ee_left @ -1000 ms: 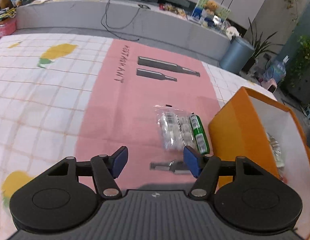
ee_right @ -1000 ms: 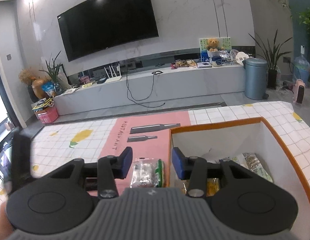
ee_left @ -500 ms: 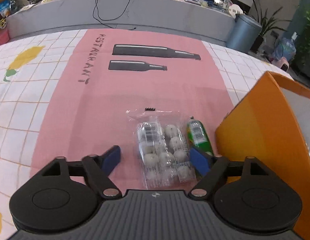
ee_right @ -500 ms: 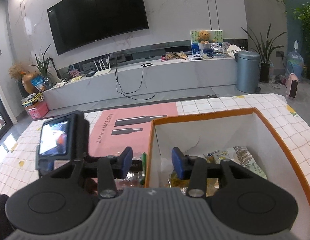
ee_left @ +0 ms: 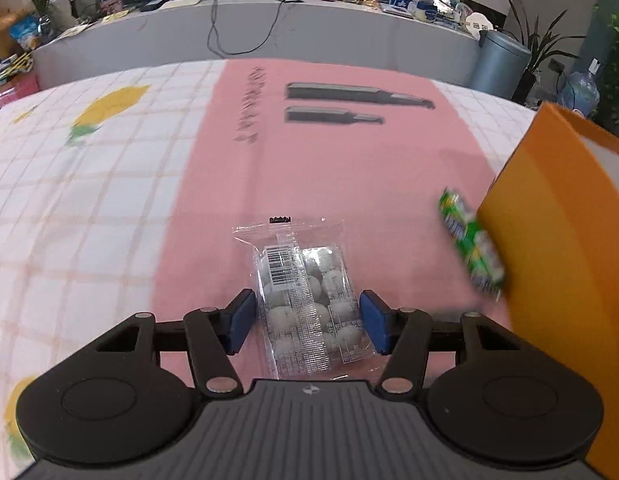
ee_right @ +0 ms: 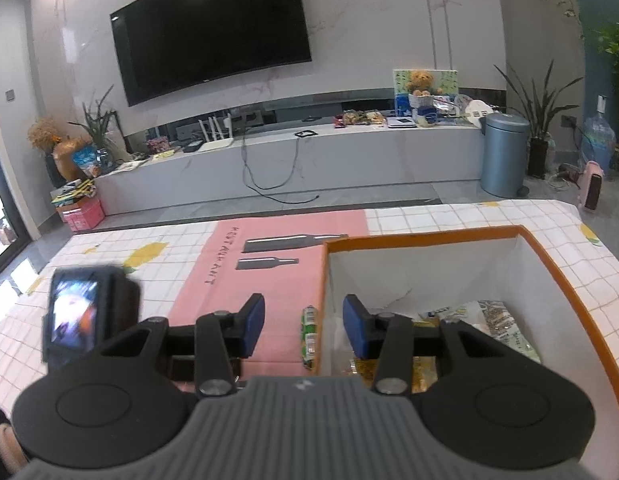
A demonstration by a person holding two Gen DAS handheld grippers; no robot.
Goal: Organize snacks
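The left tool point(ee_left: 307, 322) straddles a clear packet of pale round candies point(ee_left: 309, 300) lying on the pink strip of the bench cloth point(ee_left: 329, 168); its jaws have just been closing, yet the blue pads point(ee_left: 240, 322) stand just beside the wrapper's edges, apart from it. At about 3 o'clock from the packet, a green candy roll point(ee_left: 471, 246) lies against the outer wall of the orange box point(ee_left: 549, 248). The right tool point(ee_right: 304, 328) hovers with its jaws moderately apart and nothing between them, straddling the box's left wall point(ee_right: 323, 280), the roll point(ee_right: 308, 338) just outside. Snack packets point(ee_right: 493, 320) lie in the box at 3 o'clock.
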